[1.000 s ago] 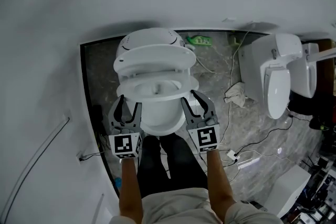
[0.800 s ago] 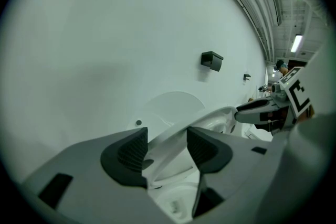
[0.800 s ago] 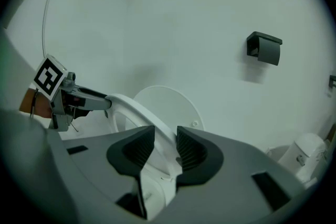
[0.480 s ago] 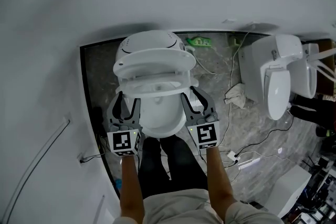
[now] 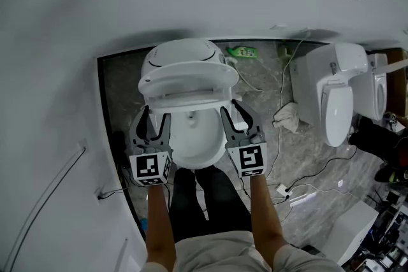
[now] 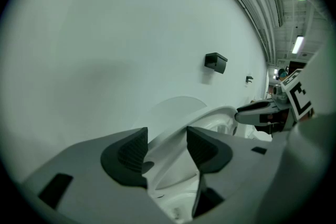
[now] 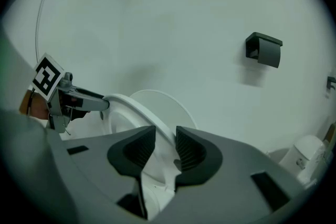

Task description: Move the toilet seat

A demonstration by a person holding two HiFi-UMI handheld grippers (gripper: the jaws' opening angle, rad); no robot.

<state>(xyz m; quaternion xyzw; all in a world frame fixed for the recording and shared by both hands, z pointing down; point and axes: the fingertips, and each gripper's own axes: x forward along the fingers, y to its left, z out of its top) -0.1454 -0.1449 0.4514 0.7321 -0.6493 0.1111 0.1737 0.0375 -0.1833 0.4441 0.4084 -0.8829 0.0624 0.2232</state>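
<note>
The white toilet seat [image 5: 189,80] stands raised steeply over the bowl [image 5: 191,144], close to the upright lid [image 5: 183,51]. My left gripper [image 5: 152,121] grips the seat's left rim and my right gripper [image 5: 240,118] grips its right rim. In the left gripper view the seat rim [image 6: 212,115] runs between the jaws of the left gripper [image 6: 167,136] and fills the gap. The right gripper [image 7: 165,136] has both pads against the seat's edge [image 7: 131,107], with the lid [image 7: 165,102] behind it.
Two more white toilets [image 5: 335,99] stand on the marble floor to the right, with a crumpled rag [image 5: 287,115] and cables [image 5: 299,175] between. A green bottle [image 5: 242,49] lies behind the bowl. A black holder [image 7: 264,50] hangs on the wall.
Both grippers have swung the seat further up and back toward the lid, uncovering more of the bowl. The grip on both rims is unchanged.
</note>
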